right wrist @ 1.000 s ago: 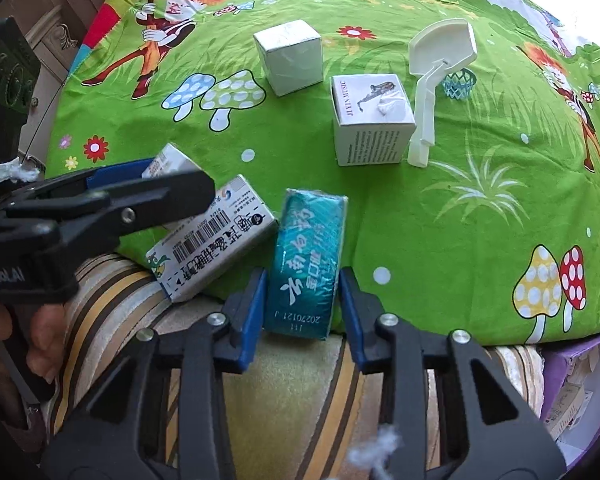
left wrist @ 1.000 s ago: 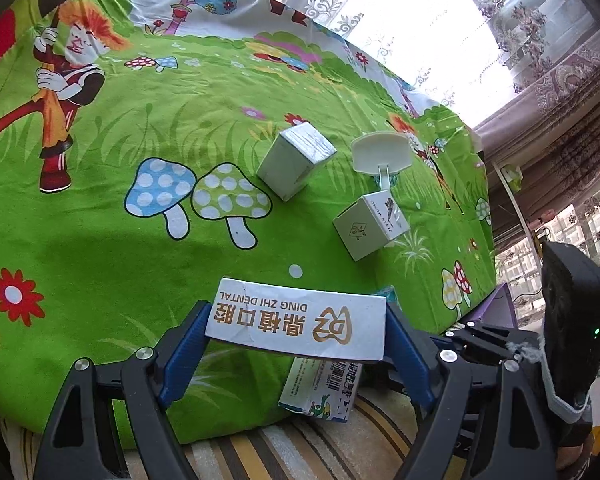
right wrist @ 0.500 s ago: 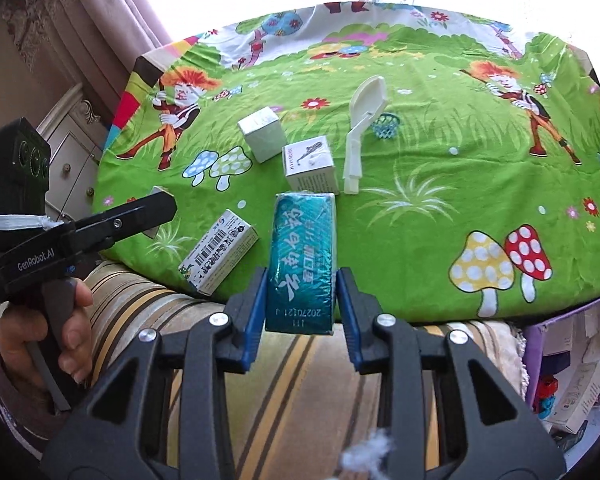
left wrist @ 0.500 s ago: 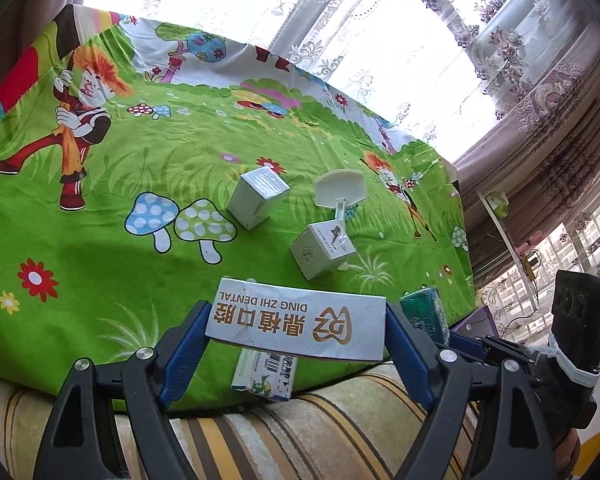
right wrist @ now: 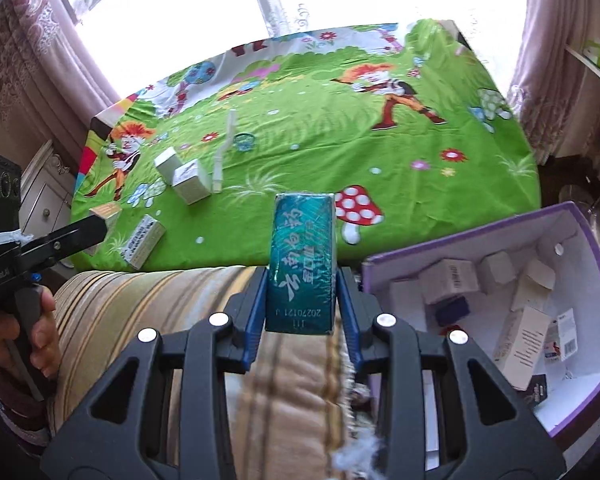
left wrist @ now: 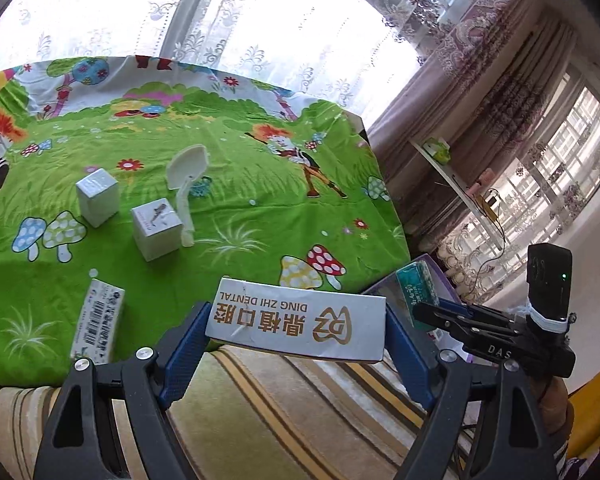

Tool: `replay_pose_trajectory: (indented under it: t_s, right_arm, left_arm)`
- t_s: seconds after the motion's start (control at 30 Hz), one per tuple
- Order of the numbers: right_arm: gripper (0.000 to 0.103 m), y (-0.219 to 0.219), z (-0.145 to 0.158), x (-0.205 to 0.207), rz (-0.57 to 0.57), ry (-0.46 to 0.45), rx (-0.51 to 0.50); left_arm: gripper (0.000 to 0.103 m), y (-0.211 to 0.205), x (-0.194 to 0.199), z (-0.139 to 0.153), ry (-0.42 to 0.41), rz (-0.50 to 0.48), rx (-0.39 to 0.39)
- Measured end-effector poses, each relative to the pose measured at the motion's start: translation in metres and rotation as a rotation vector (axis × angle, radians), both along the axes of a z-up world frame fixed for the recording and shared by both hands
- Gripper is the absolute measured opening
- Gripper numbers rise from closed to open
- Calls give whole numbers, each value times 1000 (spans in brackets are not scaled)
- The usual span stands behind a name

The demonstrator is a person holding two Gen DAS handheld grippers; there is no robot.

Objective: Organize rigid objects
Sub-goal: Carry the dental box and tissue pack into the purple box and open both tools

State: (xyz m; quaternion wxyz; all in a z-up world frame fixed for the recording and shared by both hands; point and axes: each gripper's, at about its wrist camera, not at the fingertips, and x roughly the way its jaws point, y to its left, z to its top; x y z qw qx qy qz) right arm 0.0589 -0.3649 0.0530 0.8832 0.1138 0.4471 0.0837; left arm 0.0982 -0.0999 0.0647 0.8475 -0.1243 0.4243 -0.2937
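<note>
The left gripper (left wrist: 296,344) has its blue-padded fingers (left wrist: 182,354) pressed against both short ends of a long white cardboard box printed DING ZHI DENTAL in gold (left wrist: 298,324), held crosswise above the striped beige-and-brown cushion edge (left wrist: 300,408); the right gripper (right wrist: 301,304) is clamped on a teal foil-wrapped rectangular pack with white characters (right wrist: 302,260), held lengthwise with its far end toward twelve o'clock.

In the right wrist view, an open purple cardboard storage box with a white lining (right wrist: 584,240) sits at four o'clock from the teal pack, below the bed edge; it holds several small white cartons (right wrist: 452,280) and a dark blue block (right wrist: 454,308), lying loosely and partly touching.

On the bright green cartoon-print bedsheet (left wrist: 260,184), in the left wrist view: a white cube-shaped box (left wrist: 98,196) at ten o'clock; a second white cube with a small dark picture on top (left wrist: 156,230) just beside it toward the centre; a white plastic scoop with a long handle (left wrist: 186,180) touching that second cube's right side; a flat white carton with a barcode (left wrist: 96,316) near the sheet's edge at eight o'clock.

The teal pack also shows in the left view at three o'clock, in the other gripper's fingers.
</note>
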Motion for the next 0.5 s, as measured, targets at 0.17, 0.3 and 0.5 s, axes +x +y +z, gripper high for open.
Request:
replay_pose_trajectory:
  t_s: [0.17,0.3,0.5]
  right_arm:
    - [39,-55,-12,-6,-127,26,-29]
    - [39,-86,-20,-9,-194,37,-10]
    - [59,-119,-25,-24,-277,38,-2]
  left_arm:
    - [84,-49,-15,5,-11,-110,24]
    - [84,-78,-25,6,-17,-171,45]
    - [84,-108,-32,7,-24,-232,71]
